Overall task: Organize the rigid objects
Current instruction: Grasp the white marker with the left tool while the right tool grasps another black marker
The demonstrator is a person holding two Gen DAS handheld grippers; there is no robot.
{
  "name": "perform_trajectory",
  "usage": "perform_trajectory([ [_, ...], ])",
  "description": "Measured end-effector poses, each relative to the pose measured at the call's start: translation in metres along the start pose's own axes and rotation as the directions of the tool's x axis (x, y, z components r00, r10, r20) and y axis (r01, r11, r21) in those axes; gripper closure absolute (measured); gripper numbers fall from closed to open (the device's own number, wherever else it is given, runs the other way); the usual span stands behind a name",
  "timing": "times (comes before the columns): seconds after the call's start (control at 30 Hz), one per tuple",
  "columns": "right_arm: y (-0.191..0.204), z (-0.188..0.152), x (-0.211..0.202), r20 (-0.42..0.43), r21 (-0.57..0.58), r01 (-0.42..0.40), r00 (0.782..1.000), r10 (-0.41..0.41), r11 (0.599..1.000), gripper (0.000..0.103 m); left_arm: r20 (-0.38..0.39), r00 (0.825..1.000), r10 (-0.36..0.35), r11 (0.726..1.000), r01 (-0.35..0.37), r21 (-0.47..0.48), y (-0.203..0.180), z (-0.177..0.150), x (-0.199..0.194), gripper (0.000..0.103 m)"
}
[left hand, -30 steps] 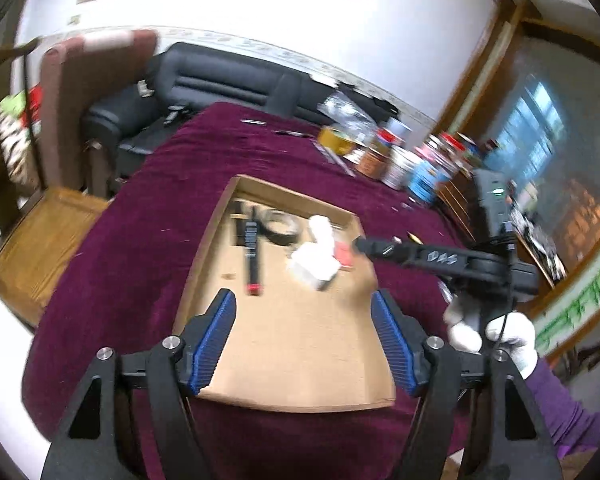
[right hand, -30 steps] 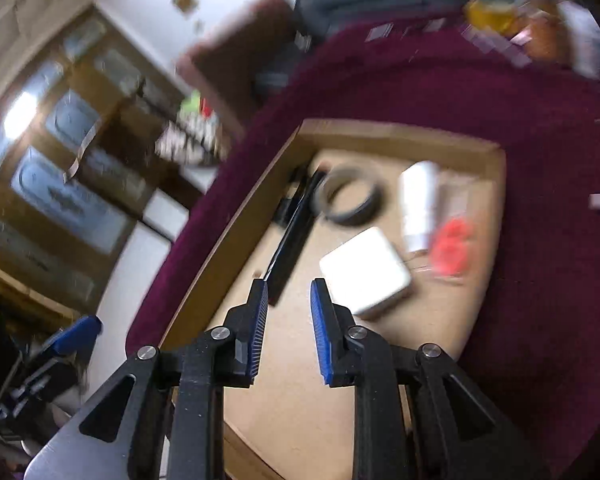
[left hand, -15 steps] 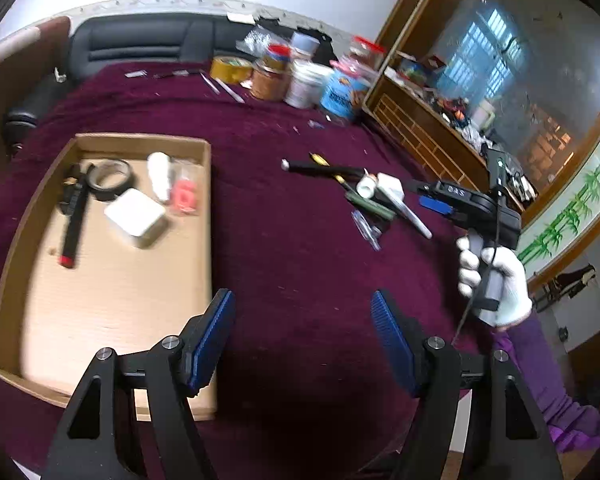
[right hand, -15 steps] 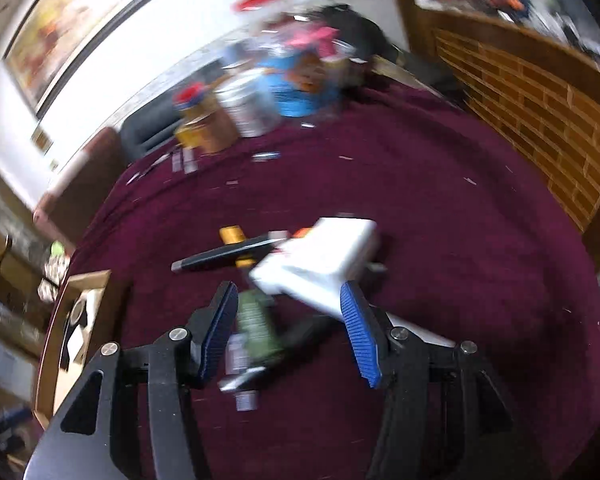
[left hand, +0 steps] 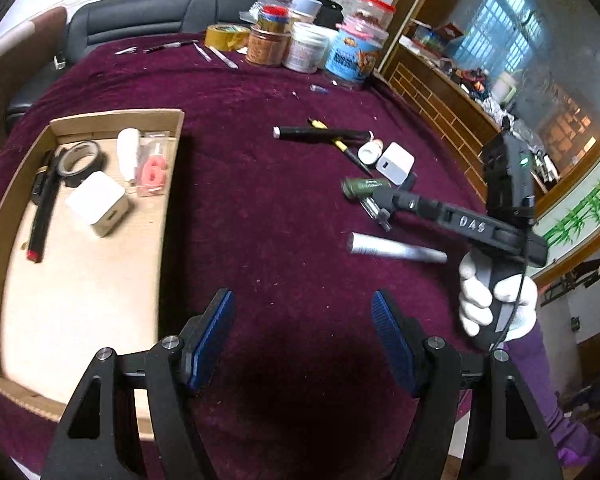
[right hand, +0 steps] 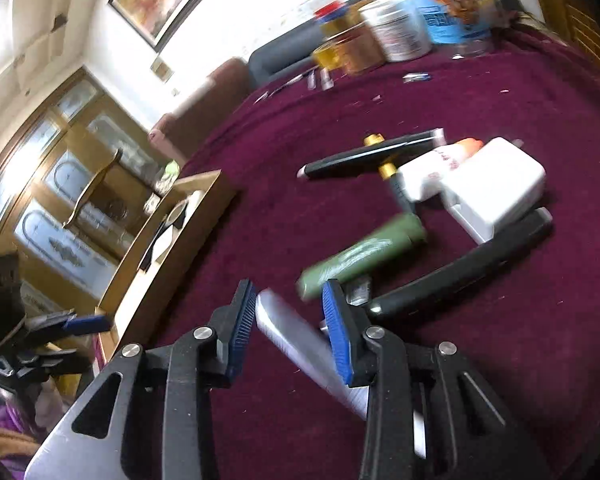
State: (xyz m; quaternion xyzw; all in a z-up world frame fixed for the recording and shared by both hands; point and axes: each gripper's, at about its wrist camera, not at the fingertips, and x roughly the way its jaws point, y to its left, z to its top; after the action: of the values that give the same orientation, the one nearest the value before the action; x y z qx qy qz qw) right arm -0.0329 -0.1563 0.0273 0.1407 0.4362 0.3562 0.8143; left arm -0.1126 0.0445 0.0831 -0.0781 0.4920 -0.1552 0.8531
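My right gripper (right hand: 288, 312) sits low over the maroon table (left hand: 260, 208), fingers apart, a silver tube (right hand: 300, 344) lying between the blue pads; I cannot tell whether either pad touches it. In the left wrist view the same tube (left hand: 396, 249) lies on the cloth toward the table's right edge, under the right gripper's body. Just beyond its tip: a green cylinder (right hand: 364, 256), a black marker (right hand: 460, 264), a white adapter (right hand: 496, 188). My left gripper (left hand: 304, 336) hangs wide open over bare cloth near the front edge, holding nothing. The cardboard tray (left hand: 100, 118) lies by the left edge with a tape roll (left hand: 80, 162) and a white box (left hand: 96, 204) inside.
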Motion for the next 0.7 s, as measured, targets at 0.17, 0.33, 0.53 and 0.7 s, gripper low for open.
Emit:
perform_trajectory([
  [0.17,-0.024,0.001,-0.020,0.100,0.130,0.052,0.993,-0.065,0.990,0.070,-0.060,0.998,-0.018,1.000,0.019,0.010,-0.011,0.004,0.033,0.039],
  [0.33,-0.052,-0.002,-0.055,0.238,0.291,0.053,0.963,-0.126,0.955,0.070,-0.070,0.996,-0.058,0.976,0.071,0.207,-0.056,0.000,0.052,0.039],
  [0.53,-0.074,-0.004,-0.077,0.326,0.407,-0.014,0.936,-0.131,0.914,0.070,-0.101,0.995,-0.004,0.825,0.061,0.562,-0.122,-0.008,0.087,0.039],
  [0.7,-0.074,-0.004,-0.081,0.345,0.419,-0.018,0.928,-0.141,0.908,0.069,-0.147,0.989,0.029,0.773,0.071,0.630,-0.141,-0.016,0.118,0.046],
])
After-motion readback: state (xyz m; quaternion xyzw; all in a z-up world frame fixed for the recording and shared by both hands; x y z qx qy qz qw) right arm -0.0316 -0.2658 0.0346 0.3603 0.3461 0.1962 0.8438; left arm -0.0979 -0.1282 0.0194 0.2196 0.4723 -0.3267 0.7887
